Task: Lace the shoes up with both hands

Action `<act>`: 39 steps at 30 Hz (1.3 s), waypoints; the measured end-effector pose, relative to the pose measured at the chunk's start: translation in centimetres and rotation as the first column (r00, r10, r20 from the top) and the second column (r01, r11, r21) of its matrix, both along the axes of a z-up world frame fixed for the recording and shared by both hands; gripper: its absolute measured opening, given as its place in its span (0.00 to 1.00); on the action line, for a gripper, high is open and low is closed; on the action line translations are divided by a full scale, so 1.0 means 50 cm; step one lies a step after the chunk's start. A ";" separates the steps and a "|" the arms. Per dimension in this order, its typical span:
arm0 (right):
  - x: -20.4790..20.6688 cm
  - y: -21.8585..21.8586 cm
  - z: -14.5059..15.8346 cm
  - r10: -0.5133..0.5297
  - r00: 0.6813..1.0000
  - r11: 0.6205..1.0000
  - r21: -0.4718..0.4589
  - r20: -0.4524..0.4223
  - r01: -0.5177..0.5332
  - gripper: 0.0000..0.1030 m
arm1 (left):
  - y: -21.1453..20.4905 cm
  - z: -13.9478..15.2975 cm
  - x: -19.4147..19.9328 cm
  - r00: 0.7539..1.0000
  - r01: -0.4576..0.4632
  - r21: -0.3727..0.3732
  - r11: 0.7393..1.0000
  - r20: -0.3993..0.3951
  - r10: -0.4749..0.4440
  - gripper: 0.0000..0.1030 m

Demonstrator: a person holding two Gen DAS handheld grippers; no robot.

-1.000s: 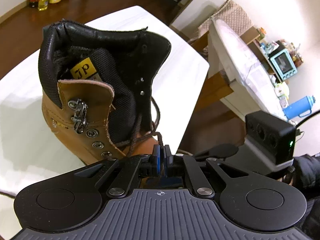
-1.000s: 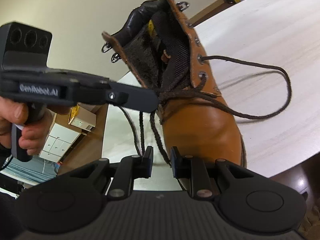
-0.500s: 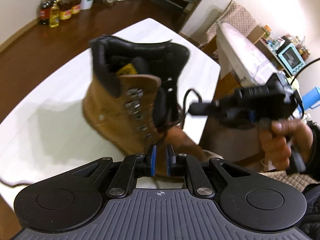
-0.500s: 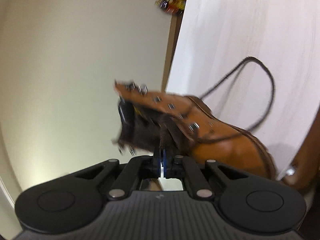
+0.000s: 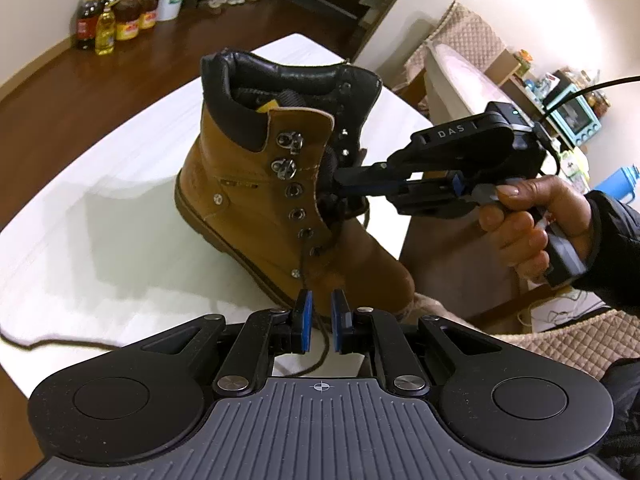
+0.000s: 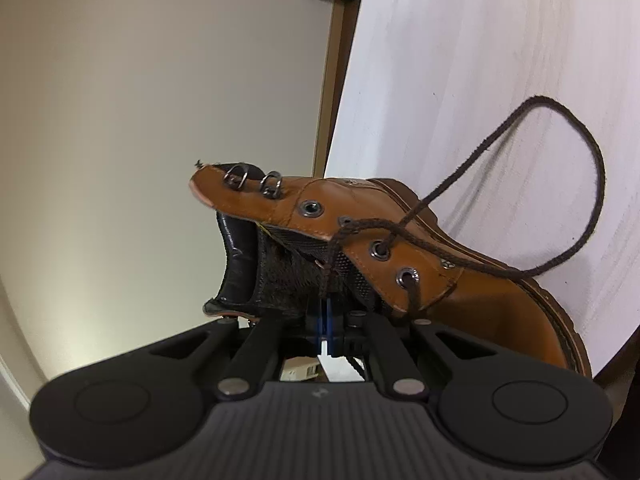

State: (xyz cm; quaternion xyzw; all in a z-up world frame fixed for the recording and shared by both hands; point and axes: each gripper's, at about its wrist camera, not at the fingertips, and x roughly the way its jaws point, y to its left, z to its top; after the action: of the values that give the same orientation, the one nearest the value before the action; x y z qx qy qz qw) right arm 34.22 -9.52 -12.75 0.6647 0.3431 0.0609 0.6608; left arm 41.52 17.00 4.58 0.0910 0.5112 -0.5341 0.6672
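I read the left tool [image 5: 319,317] with its 2 blue pads spread apart, having just been opening, and a strand of the dark lace [image 5: 322,350] hangs loose in the gap without being pinched. The tan boot [image 5: 256,200] stands on the white table [image 5: 100,216] just ahead of this tool, toe toward it. The right tool [image 6: 325,311] is pressed together on the lace at the boot's open tongue, and its hand [image 5: 528,220] shows right of the boot.

Warm indoor light is even, the boot [image 5: 280,184] casts soft shadows on the white table [image 5: 100,216], and fisheye edges bend strongly.
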 end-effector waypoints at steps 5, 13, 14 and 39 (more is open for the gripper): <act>0.028 -0.013 -0.013 0.046 0.999 0.998 0.038 -0.010 -0.046 0.03 | -0.001 -0.006 0.001 1.000 -0.014 0.006 1.000 0.000 0.014 0.09; 0.049 0.018 -0.026 0.124 0.992 0.992 0.011 -0.034 -0.123 0.03 | -0.028 -0.009 -0.003 0.998 -0.011 0.041 0.999 0.061 0.008 0.09; 0.052 0.020 -0.028 0.127 0.991 0.992 0.011 -0.036 -0.127 0.03 | -0.033 -0.009 -0.005 0.997 -0.005 0.046 0.999 0.076 0.002 0.09; -0.034 -0.016 0.040 0.140 0.988 0.987 0.071 0.066 -0.145 0.03 | -0.145 0.018 -0.086 0.801 0.389 0.130 0.912 0.442 -0.404 0.13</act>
State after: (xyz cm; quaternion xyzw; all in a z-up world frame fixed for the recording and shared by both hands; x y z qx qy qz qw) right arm 32.51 -10.34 -10.75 0.6610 0.3668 0.1412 0.6392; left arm 37.22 9.75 5.50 0.3303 0.3168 -0.6163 0.6408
